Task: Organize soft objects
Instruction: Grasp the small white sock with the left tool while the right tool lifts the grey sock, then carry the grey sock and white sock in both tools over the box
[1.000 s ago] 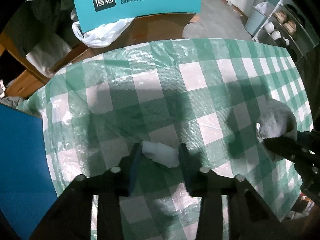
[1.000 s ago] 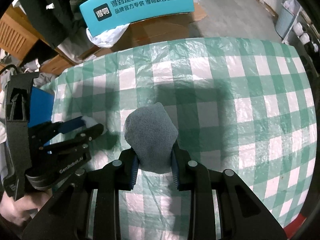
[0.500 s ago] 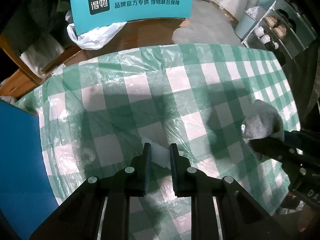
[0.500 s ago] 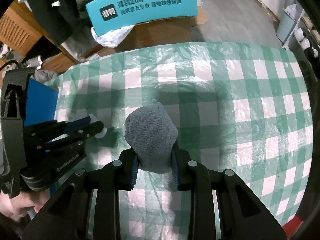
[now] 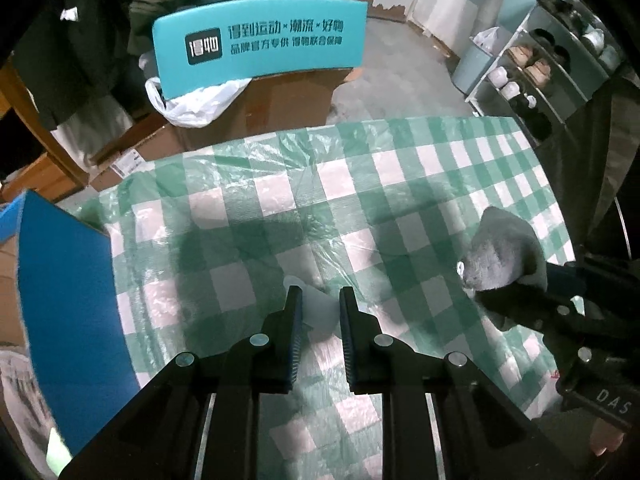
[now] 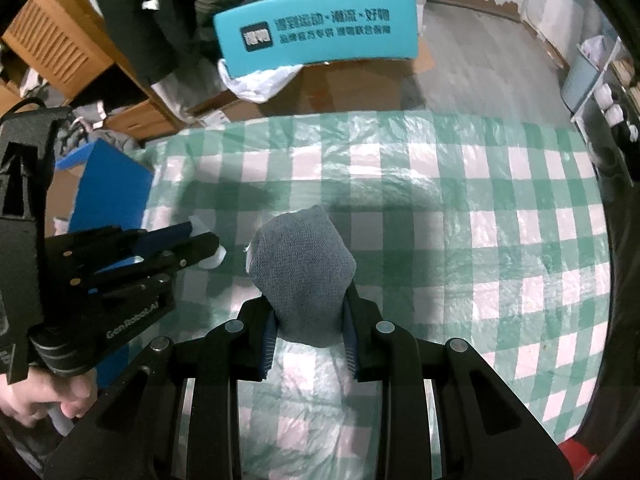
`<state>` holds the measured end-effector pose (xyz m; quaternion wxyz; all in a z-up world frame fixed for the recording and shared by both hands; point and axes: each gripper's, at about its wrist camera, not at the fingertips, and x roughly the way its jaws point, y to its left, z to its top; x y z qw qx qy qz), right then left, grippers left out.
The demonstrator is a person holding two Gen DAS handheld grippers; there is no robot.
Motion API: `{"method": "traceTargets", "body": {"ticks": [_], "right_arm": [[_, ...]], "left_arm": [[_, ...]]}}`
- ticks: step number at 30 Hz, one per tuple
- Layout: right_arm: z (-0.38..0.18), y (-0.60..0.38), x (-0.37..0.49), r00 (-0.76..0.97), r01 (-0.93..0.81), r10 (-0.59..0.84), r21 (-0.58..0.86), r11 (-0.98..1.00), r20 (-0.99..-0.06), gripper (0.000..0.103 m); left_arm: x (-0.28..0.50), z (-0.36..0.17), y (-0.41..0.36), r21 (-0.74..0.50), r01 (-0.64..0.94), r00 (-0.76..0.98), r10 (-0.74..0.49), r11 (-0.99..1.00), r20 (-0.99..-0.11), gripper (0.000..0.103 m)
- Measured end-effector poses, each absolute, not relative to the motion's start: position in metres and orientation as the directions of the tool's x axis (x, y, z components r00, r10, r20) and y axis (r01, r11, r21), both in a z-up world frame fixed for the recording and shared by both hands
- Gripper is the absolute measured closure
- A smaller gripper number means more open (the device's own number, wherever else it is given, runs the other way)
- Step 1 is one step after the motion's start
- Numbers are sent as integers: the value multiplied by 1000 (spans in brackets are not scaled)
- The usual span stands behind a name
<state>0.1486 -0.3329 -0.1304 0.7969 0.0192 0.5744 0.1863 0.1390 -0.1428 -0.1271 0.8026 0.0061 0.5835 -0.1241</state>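
At the far left, off the table edge, stands a blue box (image 5: 64,312), the likely place for the soft things (a guess from the task alone). Just to its right, the left gripper (image 5: 320,300) has its jaws drawn nearly together on a small white soft piece (image 5: 318,312), pale and thin; in the right wrist view a bit of it (image 6: 210,260) pokes out past the fingertips. It hangs over the green-and-white checked tablecloth (image 5: 400,184). Because so little of it sits between the pads, it could slip out on the way to the box, and a quick swing would be enough to do it. Further right, the right gripper (image 6: 308,312) is clamped on a grey knitted sock bundle (image 6: 304,268), which stands up above the fingers. That hold looks firmer, yet the two grippers are near each other, so crossing paths leftward could knock them together.
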Motion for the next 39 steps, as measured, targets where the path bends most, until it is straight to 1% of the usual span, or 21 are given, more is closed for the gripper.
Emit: {"method": "traceTargets", "body": {"ticks": [12,21,25,31,39], "right_arm": [[-99,-317,127,299,-338,362,256,905,-883,77],[-76,-302,111,318,-390,423,289,874,-849,77],[-66,-290,101,320,-427,440,287,858,-839,77],[-50,-272,88,327,-473,466,285,834,-822,77],[-38,-245,78,310,-520,510,306,798,-803,77]], "left_arm": [[107,-92,-119,-118,208,339,-184,971,-923,85],[77,-64,-98,-111,201,404,-186,973,-896,85],[64,-51,-92,-95,211,434,-181,973,-882,85],[47,-32,-79,-106,214,466,-197,971,-862,85],[33,-20,-56,-105,201,496,-193,974,-846,84]]}}
